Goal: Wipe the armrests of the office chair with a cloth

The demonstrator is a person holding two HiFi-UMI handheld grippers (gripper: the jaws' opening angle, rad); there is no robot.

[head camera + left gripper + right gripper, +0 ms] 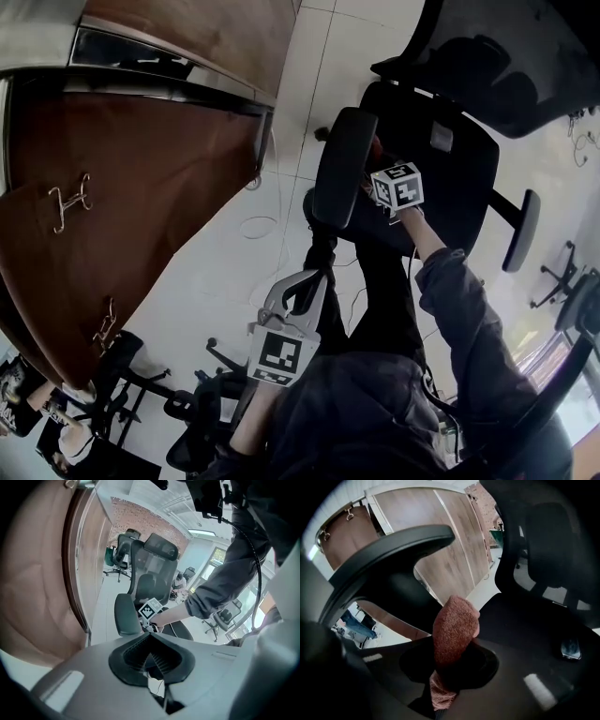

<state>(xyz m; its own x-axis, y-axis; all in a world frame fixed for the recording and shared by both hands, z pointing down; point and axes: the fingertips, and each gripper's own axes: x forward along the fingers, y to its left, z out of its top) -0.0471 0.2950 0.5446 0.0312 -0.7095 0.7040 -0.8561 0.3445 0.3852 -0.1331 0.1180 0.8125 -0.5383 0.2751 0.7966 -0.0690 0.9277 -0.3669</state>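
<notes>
Just beside the armrest, the right hand-held gripper clamps the reddish cloth.

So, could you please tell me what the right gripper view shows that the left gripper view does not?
Only the right gripper view shows the reddish cloth, clamped in the right gripper. Only the left gripper view shows the left gripper, jaws together on nothing, plus the right gripper's marker cube and the person's sleeve. Both show the office chair, its armrest and the wooden cabinet doors.
</notes>
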